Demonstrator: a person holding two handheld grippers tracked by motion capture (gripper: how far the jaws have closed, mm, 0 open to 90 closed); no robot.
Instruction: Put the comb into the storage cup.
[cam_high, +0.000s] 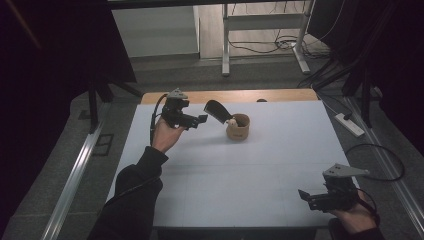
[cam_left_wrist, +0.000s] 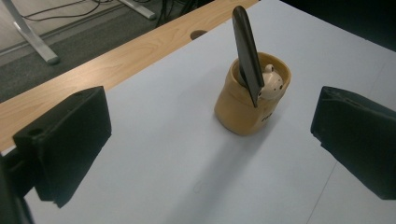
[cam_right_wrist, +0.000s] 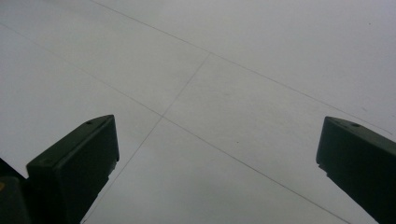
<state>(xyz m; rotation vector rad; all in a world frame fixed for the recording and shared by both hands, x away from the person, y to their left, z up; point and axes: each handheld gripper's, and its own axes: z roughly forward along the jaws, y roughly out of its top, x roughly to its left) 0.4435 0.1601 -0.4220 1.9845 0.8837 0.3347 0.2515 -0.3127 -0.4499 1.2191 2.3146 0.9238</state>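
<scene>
White table (cam_high: 240, 175) in a dim room; both tools gape wide, holding nothing.

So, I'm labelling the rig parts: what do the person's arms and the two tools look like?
Both are black two-jaw tools with blocky flat pads. The left tool and the right tool each carry a grey three-cornered plate on top and trail a black cable. The left arm wears a dark sleeve; a dark cuff shows at the right wrist.
</scene>
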